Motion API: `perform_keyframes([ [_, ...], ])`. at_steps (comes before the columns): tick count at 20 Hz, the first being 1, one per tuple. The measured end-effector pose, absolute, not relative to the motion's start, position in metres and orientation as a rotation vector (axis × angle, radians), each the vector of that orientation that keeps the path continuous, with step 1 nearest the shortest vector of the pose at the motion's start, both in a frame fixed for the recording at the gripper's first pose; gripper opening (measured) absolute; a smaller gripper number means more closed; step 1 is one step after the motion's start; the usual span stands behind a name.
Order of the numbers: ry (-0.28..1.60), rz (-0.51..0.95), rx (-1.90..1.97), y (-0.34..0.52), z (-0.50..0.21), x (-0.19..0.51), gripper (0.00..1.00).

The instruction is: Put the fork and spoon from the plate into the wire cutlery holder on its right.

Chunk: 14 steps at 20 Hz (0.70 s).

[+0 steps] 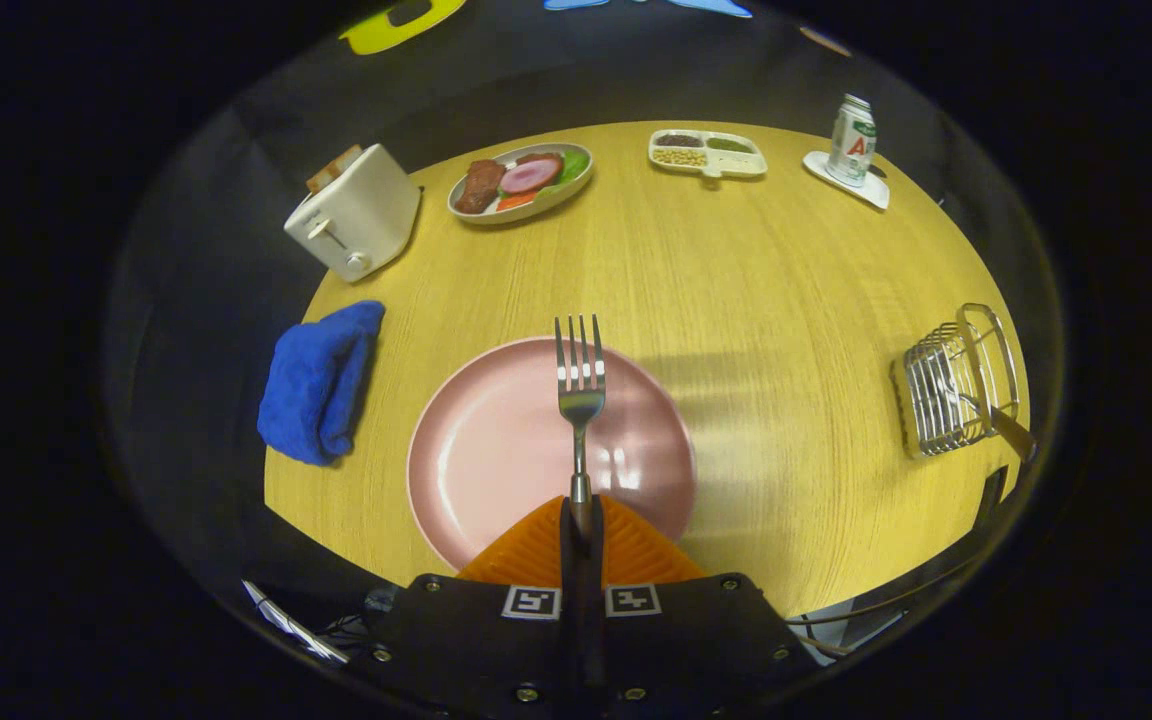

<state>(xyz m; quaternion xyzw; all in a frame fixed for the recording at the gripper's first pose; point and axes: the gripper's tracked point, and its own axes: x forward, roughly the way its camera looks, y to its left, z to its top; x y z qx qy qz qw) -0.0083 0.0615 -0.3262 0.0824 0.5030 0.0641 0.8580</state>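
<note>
My gripper [582,520] is shut on the handle of a steel fork [580,385], held between the two orange fingers [526,550]. The fork points straight ahead, tines away from me, above the pink plate [496,440], which has nothing lying on it. The wire cutlery holder [951,390] stands far off to the right near the table's edge. A dark handle of something sticks out of it toward me; I cannot tell whether that is the spoon.
A blue cloth [318,380] lies left of the plate. Beyond are a white toaster [354,212], a dish of food [521,182], a divided snack tray [707,153] and a can [851,140] on a white coaster. Bare wood lies between plate and holder.
</note>
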Motion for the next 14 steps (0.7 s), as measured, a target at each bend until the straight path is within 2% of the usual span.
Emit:
perform_keyframes([
  [14, 0.932, -0.224, 0.456, -0.077, -0.295, -0.017, 0.02],
])
